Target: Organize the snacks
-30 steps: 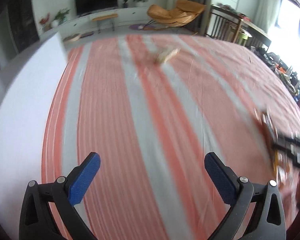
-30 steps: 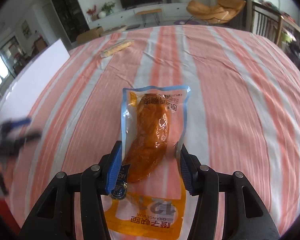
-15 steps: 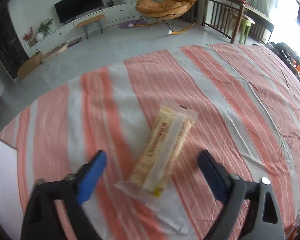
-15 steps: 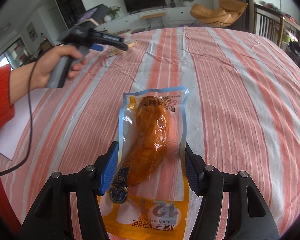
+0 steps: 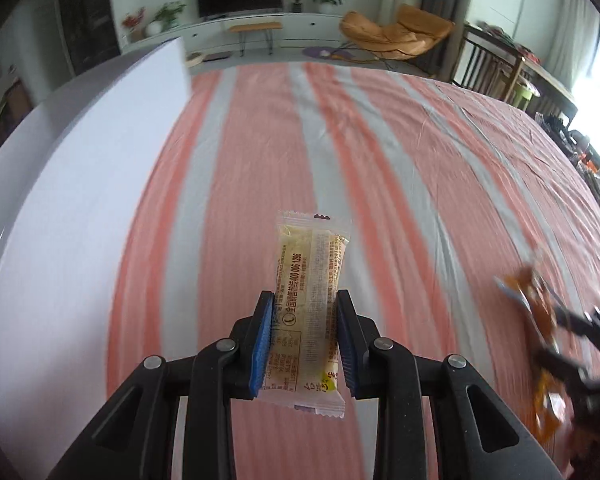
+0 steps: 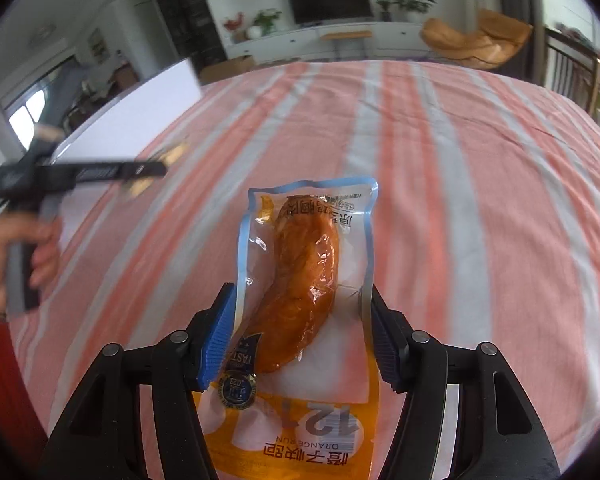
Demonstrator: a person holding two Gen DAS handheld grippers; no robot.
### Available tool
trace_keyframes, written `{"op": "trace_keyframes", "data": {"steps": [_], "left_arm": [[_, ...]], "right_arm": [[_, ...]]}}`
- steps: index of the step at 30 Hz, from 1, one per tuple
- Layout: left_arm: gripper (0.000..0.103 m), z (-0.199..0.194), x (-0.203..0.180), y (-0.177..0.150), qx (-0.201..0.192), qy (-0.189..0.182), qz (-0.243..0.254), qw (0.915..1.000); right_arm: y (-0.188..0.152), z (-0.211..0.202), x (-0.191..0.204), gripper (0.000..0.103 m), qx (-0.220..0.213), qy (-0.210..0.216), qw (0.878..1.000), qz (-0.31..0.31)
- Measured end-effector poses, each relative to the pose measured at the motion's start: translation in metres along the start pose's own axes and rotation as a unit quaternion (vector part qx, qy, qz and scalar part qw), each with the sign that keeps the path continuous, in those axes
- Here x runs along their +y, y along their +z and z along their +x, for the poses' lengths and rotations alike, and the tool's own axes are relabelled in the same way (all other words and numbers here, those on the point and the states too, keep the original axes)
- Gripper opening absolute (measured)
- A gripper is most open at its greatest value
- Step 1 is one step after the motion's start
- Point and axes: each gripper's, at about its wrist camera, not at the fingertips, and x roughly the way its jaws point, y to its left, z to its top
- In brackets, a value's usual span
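Two grips we see, left gripper (image 5: 304,338) clamped narrow on biscuit packet (image 5: 308,300), right gripper (image 6: 298,338) held wider, pinching chicken pouch (image 6: 304,280), above striped cloth (image 5: 380,160)

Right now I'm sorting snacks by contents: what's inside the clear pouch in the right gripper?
Inside the clear pouch, clamped in the right gripper, lies one glossy orange-brown piece of food. The orange printed lower part hides whatever sits behind it.
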Motion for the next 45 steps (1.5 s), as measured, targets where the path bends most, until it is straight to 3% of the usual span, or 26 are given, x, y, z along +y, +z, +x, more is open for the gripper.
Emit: {"op": "trace_keyframes", "data": {"steps": [2, 4, 5, 6, 8, 9, 10, 12, 15, 45], "left_arm": [[0.030, -0.020, 0.010, -0.034, -0.008, -0.003, -0.027, 0.9996], [0.032, -0.030, 0.019, -0.061, -0.009, -0.007, -0.054, 0.9985], [0.043, -0.027, 0.024, -0.066, -0.005, -0.008, -0.061, 0.9981], [0.047, -0.026, 0.027, -0.070, -0.004, -0.010, -0.065, 0.9978], [0.075, -0.025, 0.026, -0.074, -0.021, -0.004, -0.056, 0.9982], [0.092, -0.021, 0.025, -0.074, -0.015, 0.017, -0.049, 0.9986], [0.095, -0.018, 0.024, -0.075, -0.017, 0.027, -0.036, 0.9988], [0.096, -0.015, 0.015, -0.076, -0.019, 0.047, -0.011, 0.9986], [0.103, -0.015, 0.014, -0.079, -0.024, 0.043, -0.005, 0.9988], [0.103, -0.016, 0.018, -0.080, -0.023, 0.040, -0.004, 0.9989]], "right_arm": [[-0.004, 0.005, 0.022, 0.064, 0.001, 0.007, 1.000, -0.013], [-0.007, 0.007, 0.038, 0.064, -0.003, -0.017, 0.999, -0.032], [-0.007, 0.007, 0.044, 0.066, -0.005, -0.034, 0.998, -0.043], [-0.007, 0.008, 0.048, 0.070, -0.005, -0.050, 0.997, -0.054], [-0.007, 0.017, 0.050, 0.086, 0.010, -0.073, 0.995, -0.061], [-0.006, 0.023, 0.049, 0.086, 0.026, -0.080, 0.995, -0.060], [-0.006, 0.024, 0.051, 0.087, 0.025, -0.089, 0.994, -0.065], [-0.005, 0.026, 0.050, 0.089, 0.025, -0.095, 0.993, -0.065], [-0.005, 0.026, 0.047, 0.090, 0.026, -0.095, 0.993, -0.058], [-0.004, 0.025, 0.049, 0.092, 0.026, -0.097, 0.993, -0.056]]}}
